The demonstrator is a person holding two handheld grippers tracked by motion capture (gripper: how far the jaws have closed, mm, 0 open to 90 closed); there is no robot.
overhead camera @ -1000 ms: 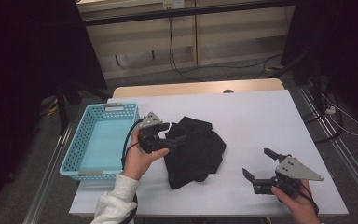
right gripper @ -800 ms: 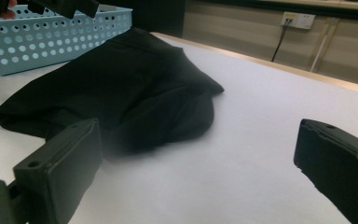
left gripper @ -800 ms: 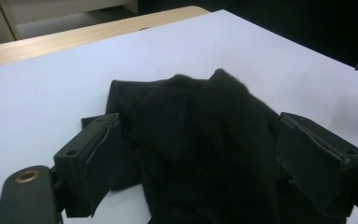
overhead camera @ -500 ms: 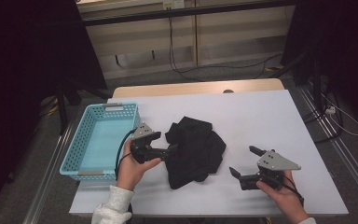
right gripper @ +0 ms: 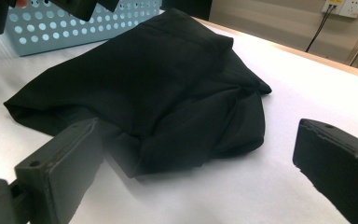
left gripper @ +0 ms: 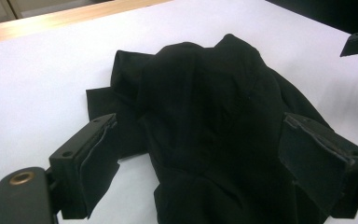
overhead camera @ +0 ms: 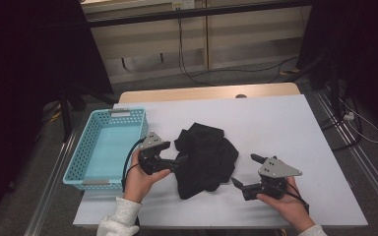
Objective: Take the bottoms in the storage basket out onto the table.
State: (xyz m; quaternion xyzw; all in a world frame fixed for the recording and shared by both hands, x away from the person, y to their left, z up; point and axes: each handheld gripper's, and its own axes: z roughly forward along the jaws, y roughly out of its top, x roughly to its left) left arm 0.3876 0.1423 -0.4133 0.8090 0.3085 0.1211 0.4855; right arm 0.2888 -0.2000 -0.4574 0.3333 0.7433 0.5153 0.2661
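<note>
On the table (overhead camera: pixel 295 123): 1 black garment (overhead camera: pixel 204 157), crumpled in a heap at the middle, just right of the blue basket (overhead camera: pixel 91 169).
Left gripper (overhead camera: pixel 181 158): jaws apart, nothing clamped; you hold it at the heap's left edge, cloth lying between and ahead of the jaws without being pinched.
Right gripper (overhead camera: pixel 244 170): jaws apart, empty; it sits near the heap's right edge, not touching.
Step in hand: you approach the cloth from both sides to take hold.
Doing it well: keep both jaws low to the tabletop, pick 1 fold or hem each, close only once fabric sits fully between the pads.
Risk: pinching several layers bunches the heap.
</note>
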